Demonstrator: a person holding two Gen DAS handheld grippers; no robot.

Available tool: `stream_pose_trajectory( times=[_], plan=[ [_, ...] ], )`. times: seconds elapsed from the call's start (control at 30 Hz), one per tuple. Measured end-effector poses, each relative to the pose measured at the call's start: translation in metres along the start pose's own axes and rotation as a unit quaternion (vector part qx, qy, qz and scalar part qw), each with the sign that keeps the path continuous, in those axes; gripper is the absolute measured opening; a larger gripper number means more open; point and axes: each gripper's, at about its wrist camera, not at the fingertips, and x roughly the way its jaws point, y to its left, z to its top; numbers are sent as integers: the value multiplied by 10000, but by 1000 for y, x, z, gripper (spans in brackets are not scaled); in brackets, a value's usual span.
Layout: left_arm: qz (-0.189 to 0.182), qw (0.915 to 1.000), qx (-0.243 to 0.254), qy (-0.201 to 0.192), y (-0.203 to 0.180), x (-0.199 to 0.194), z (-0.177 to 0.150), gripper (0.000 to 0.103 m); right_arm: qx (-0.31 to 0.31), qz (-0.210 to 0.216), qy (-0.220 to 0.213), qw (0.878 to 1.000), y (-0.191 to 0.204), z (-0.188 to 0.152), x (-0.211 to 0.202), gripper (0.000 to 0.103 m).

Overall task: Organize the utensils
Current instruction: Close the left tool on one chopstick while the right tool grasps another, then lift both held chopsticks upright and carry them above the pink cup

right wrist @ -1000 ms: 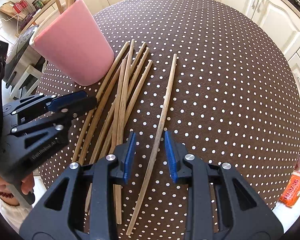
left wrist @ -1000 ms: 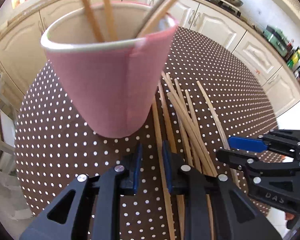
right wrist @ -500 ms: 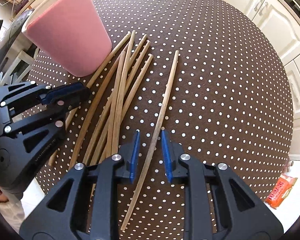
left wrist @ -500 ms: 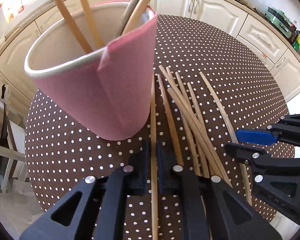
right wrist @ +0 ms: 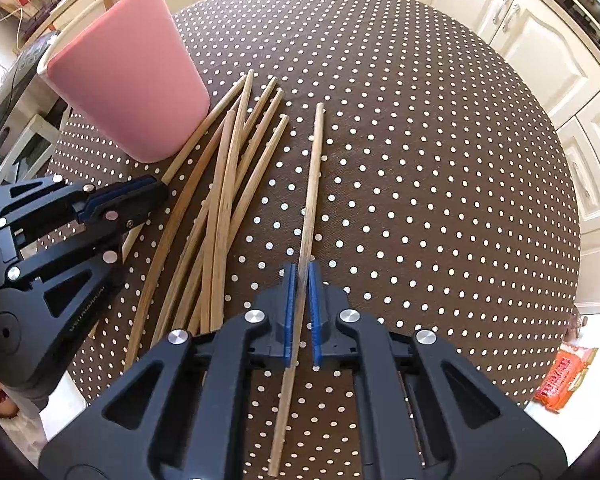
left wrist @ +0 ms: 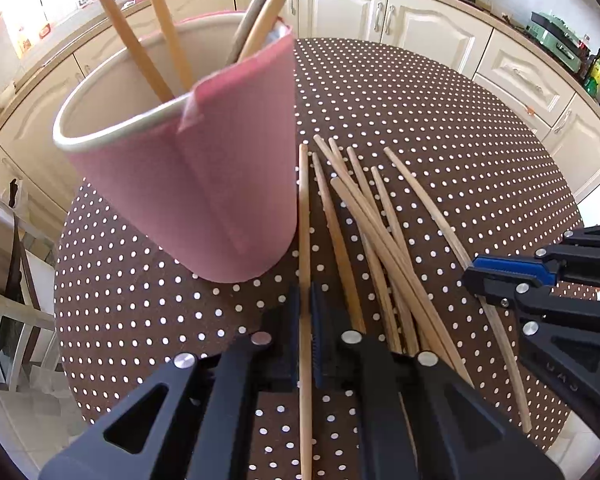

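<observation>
On the round tabletop (right wrist: pixel 420 160), covered with a brown cloth with white dots, wooden chopsticks lie loose beside a pink cup (left wrist: pixel 204 184). Both claws point steeply down at them. From the left wrist view, the left claw (left wrist: pixel 305 332) is closed on one chopstick, the left stick (left wrist: pixel 304 216), which lies just beside the cup's base and runs straight up the picture between the pads; whether stick and cup touch I cannot tell. From the right wrist view, the right claw (right wrist: pixel 301 312) is closed on another, the lone stick (right wrist: pixel 312 184), which lies by itself to the right of the rest, with bare cloth between it and them. Between the two gripped sticks lies the pile (right wrist: pixel 228 184), several chopsticks crossing each other in a loose fan, their far ends spread near the cup. Both gripped sticks appear to lie flat on the cloth. The cup stands upright at the far left of the pile, and more chopsticks (left wrist: pixel 156 40) already stand in it, leaning against its rim. Each claw shows in the other's view, the left one at the left edge over the near end of the pile. Cream cabinets (left wrist: pixel 420 24) ring the room behind, and an orange packet (right wrist: pixel 564 376) lies on the floor past the tabletop's edge.
</observation>
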Motion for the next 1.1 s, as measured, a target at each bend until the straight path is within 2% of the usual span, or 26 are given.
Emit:
stream_pose_trajectory(
  times=[0.2, 0.37, 0.6, 0.83, 0.9, 1.1],
  plan=[
    [-442, 9986, -97, -285, 7, -13, -16, 5, 227, 156, -490, 9984, -13, -21, -13, 6],
    [-740, 9942, 7, -775, 12, -41, -26, 5, 314, 383, -927, 9945, -16, -36, -38, 6],
    [-1184, 9792, -41, -1649, 29, -88, -40, 5, 512, 760, -1937, 9768, -24, -61, -93, 6],
    [-1519, 9491, -159, -2755, 44, -134, -52, 5, 452, 902, -2937, 9505, -15, -77, -145, 6],
    [-1515, 9365, -106, -3160, 51, -147, -55, 5, 470, 992, -3251, 9393, -8, -80, -157, 6],
    [-1360, 8991, -227, -4154, 60, -176, -49, 5, 365, 986, -4021, 9095, 2, -61, -181, 6]
  ],
)
